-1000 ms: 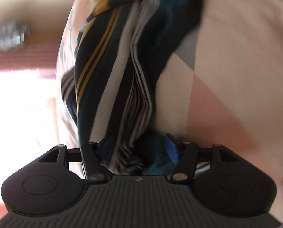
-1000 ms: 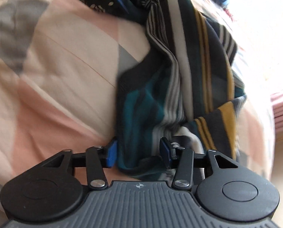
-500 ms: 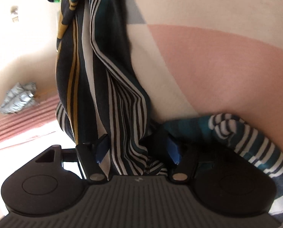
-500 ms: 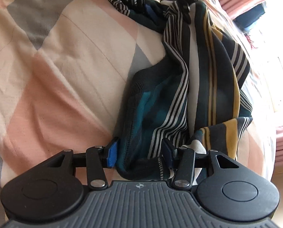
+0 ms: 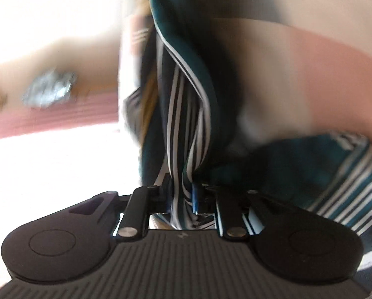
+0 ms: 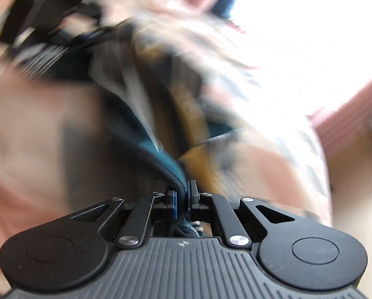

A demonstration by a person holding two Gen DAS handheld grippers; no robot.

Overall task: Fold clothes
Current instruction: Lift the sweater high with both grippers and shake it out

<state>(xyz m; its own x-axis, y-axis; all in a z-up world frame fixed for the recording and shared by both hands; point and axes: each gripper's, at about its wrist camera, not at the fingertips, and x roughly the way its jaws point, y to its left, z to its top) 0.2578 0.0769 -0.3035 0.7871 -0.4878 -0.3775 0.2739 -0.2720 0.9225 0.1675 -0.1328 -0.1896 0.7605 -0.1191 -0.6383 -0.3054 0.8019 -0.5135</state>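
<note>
Left gripper (image 5: 182,199) pinched tight on a bunch of the striped garment (image 5: 186,114), teal/white fabric running up from the jaws and draping off to the right over the pink-and-cream bedsheet (image 5: 310,69). Right gripper (image 6: 182,200) clamped on the garment's dark ribbed edge. Both views motion-blurred; pink curtain (image 6: 348,114) far right.

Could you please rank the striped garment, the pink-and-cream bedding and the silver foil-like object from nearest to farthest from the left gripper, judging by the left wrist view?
1. Striped garment: pinched between the left gripper fingers.
2. Pink-and-cream bedding: behind the garment, to the right.
3. Silver foil-like object: blurred, far left background.
</note>
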